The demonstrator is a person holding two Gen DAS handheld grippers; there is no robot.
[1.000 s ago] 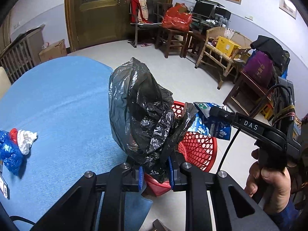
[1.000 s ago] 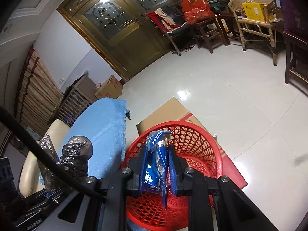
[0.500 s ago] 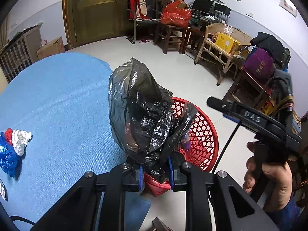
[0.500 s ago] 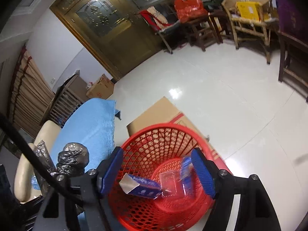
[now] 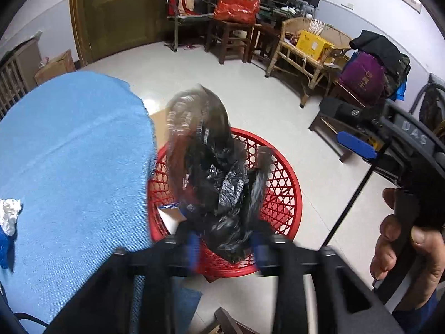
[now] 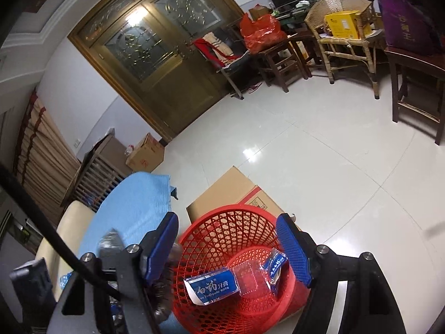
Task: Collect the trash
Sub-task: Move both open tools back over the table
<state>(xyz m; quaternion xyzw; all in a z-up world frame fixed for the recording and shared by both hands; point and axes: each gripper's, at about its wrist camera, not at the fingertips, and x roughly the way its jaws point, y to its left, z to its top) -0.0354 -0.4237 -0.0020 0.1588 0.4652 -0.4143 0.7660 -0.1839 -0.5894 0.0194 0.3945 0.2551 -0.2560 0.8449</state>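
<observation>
A red mesh basket (image 5: 281,194) stands on the floor beside the blue-clothed table (image 5: 69,153). My left gripper (image 5: 225,243) is over the basket with its jaws spread apart; a crumpled black plastic bag (image 5: 211,172) sits blurred between and above them. My right gripper (image 6: 228,247) is open and empty above the basket (image 6: 222,228), which holds a blue toothpaste box (image 6: 212,286), a clear plastic piece (image 6: 249,277) and a blue wrapper (image 6: 275,264). The right gripper also shows at the right of the left wrist view (image 5: 358,142).
White and blue crumpled scraps (image 5: 9,214) lie on the table's left edge. A flat cardboard box (image 6: 230,192) lies on the floor behind the basket. Wooden stools, a wicker chair (image 5: 306,50) and bags stand along the far wall.
My right gripper opened and dropped the blue wrapper into the basket. My left gripper moved over the basket and its jaws have spread around the black bag, which is blurred with motion.
</observation>
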